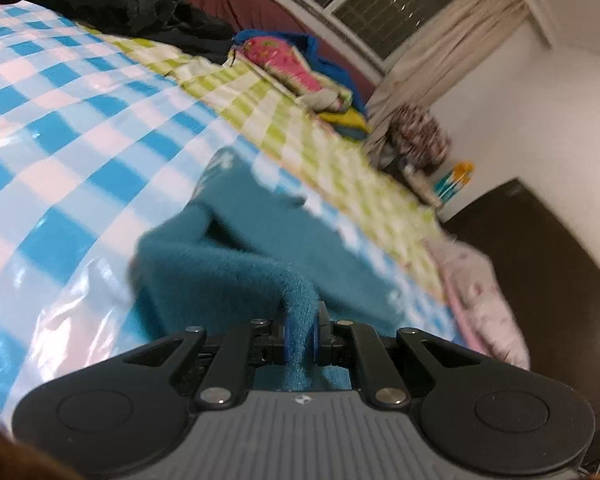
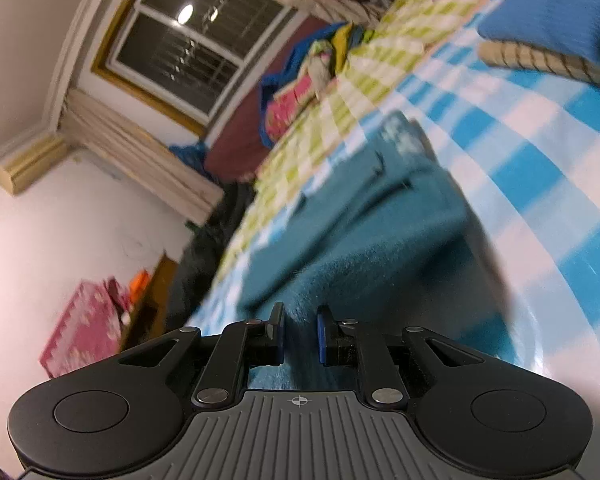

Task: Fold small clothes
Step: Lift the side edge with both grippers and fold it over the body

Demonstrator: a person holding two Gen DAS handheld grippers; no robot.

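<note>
while both grippers pinch the near edge of the teal fleece garment (image 1: pixel 256 248), it lies on the blue-and-white checked plastic sheet (image 1: pixel 72 128) that covers the bed, its far end flat and its near end raised off the sheet. the left gripper (image 1: pixel 300 332) has its pads drawn close with a ridge of fleece squeezed between them. the right gripper (image 2: pixel 300 334) is clamped the same way on another bunch of that edge, a strip of fleece filling the narrow gap between its pads.

the cloth looks light, soft and thick, so i'd expect it to sag and drape between the two holds rather than keep a line. its nap should give the pads good purchase, though the shiny sheet under it looks slippery and the flat part may slide when pulled. the best holds seem to be the two corners of one edge, well apart, to keep it taut. folded clothes (image 2: pixel 552 20) sit at the far side, a heap of bedding (image 1: pixel 300 68) beyond.
</note>
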